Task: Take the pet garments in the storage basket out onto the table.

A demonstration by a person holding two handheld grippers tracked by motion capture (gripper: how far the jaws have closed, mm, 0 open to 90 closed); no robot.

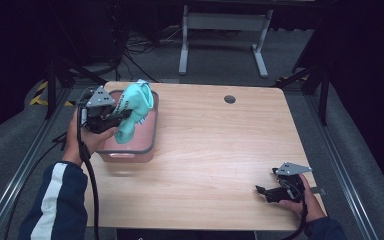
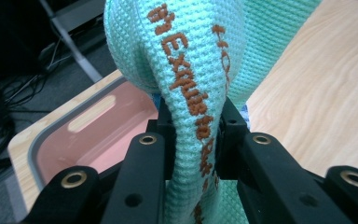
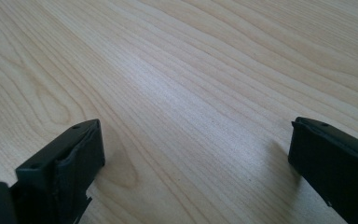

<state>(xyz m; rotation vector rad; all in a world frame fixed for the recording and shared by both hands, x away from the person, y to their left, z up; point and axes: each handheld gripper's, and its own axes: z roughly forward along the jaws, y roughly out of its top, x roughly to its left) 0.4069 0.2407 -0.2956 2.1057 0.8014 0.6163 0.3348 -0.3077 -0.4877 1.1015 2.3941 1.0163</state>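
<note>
Between left jaws: teal cloth [image 2: 193, 93].

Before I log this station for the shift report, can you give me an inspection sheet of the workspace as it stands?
Surface: wooden table, bare wood with a round grommet hole near the far edge.
Job's things: mint-green cloth with orange lettering, held above a pink bin at the table's left.
Clutter: nothing seen.
Grippers: left gripper shut on the cloth; right gripper open, low over the bare table at the near right.
Cables: black cable trails from the left gripper; more cables on the floor behind.
Surroundings: grey carpet, white stand legs, dark backdrop.
</note>
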